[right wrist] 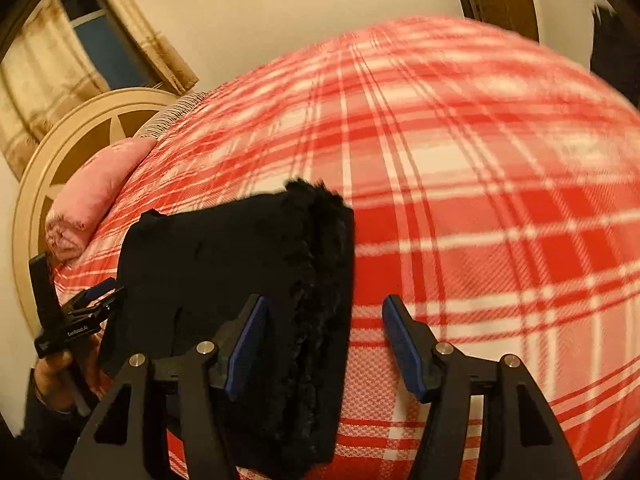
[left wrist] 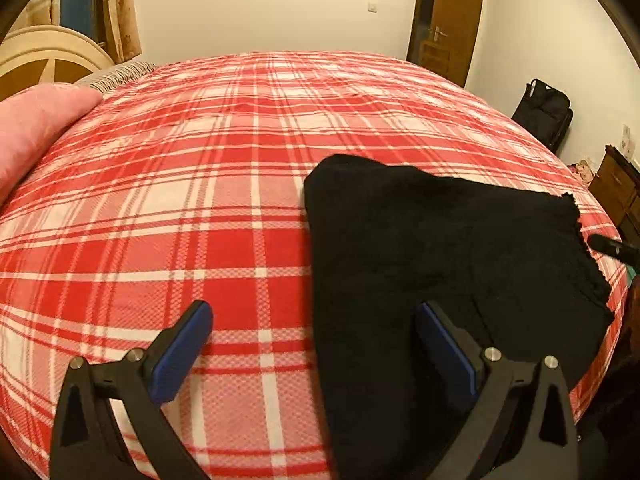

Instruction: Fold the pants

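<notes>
Black pants (left wrist: pixel 440 264) lie folded into a compact block on the red plaid bed, at the near right of the left wrist view. My left gripper (left wrist: pixel 314 316) is open, one finger over the bedspread and the other over the pants' left part. In the right wrist view the pants (right wrist: pixel 240 280) lie at the left with their fuzzy edge facing right. My right gripper (right wrist: pixel 324 312) is open and empty, straddling that fuzzy edge. The left gripper (right wrist: pixel 80 312) shows at the far left, beside the pants. The right gripper's tip (left wrist: pixel 612 246) shows at the pants' right edge.
The red and white plaid bedspread (left wrist: pixel 240 160) covers the whole bed. A pink pillow (left wrist: pixel 36 128) lies at the far left by the cream headboard (left wrist: pixel 44 56). A black bag (left wrist: pixel 546 114), a wooden dresser (left wrist: pixel 620 196) and a door (left wrist: pixel 448 20) stand beyond the bed's right side.
</notes>
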Motion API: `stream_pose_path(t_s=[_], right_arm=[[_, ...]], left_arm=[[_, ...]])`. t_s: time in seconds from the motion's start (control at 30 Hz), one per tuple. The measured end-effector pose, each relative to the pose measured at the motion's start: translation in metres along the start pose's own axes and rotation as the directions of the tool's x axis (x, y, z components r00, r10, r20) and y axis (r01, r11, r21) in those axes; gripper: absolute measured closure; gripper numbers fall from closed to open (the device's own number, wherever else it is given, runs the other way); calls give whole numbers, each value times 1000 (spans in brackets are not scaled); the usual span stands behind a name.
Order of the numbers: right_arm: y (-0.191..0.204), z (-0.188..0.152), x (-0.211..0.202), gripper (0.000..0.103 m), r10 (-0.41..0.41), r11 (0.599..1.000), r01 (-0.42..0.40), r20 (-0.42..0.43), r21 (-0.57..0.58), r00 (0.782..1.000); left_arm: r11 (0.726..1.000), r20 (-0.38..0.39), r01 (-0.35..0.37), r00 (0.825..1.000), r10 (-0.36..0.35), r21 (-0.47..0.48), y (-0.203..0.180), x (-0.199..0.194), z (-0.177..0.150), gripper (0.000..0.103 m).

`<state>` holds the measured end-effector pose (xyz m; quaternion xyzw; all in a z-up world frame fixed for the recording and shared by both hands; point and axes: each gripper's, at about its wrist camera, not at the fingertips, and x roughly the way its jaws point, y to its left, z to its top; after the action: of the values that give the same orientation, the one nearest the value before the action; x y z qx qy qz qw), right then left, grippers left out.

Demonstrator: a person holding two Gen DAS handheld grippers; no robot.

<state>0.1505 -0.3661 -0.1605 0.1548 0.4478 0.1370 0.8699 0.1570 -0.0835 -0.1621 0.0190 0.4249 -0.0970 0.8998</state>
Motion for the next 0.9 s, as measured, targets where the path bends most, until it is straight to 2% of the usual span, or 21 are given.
stream_pose_path(t_s=[0.17, 0.33, 0.53, 0.57, 0.6, 0.67, 0.7, 0.73, 0.8, 0.83, 0.87, 0.9], right_arm=[[-3, -2, 8, 41, 19, 1000, -19, 5, 19, 1000], [-4, -1, 20, 41, 104, 992, -104, 17, 71, 994], [-2, -2, 26, 43, 123, 988, -126, 35, 93, 992], [-1, -2, 26, 47, 120, 988, -123, 36, 91, 992], [-1, -3, 25, 55, 122, 988, -124, 36, 89, 992], [-1, -2, 25, 71, 170, 980, -172, 32, 96, 985], [-1, -3, 25, 72, 188, 976, -190, 31, 105, 982], [0, -4, 25, 72, 182, 978, -184, 32, 98, 983], [0, -4, 26, 72, 178, 979, -180, 34, 95, 983], [-1, -4, 26, 72, 183, 977, -185, 33, 103, 983], [-1, -4, 26, 74, 186, 976, -188, 32, 106, 982], [-1, -4, 26, 77, 187, 976, -190, 33, 105, 982]], left_arm=[[1000, -22, 30, 999, -30, -10, 2, 9, 2, 0], [999, -20, 49, 999, -49, 3, 2, 16, 7, 0], [990, -31, 138, 990, -138, -1, 4, 21, 15, 0], [989, -32, 151, 988, -151, 2, 3, 22, 16, 0], [987, -33, 161, 986, -161, 4, 3, 24, 16, 0], [985, -35, 170, 985, -170, 12, 2, 25, 17, 0], [985, -37, 174, 984, -174, 15, 1, 25, 18, 0], [983, -38, 180, 983, -180, 14, 0, 25, 18, 2], [978, -40, 207, 978, -206, 16, -2, 21, 18, 16], [973, -46, 232, 972, -231, 14, -3, 19, 17, 32], [966, -54, 257, 965, -257, 5, -5, 17, 17, 44], [967, -50, 254, 966, -253, 5, -7, 14, 16, 44]])
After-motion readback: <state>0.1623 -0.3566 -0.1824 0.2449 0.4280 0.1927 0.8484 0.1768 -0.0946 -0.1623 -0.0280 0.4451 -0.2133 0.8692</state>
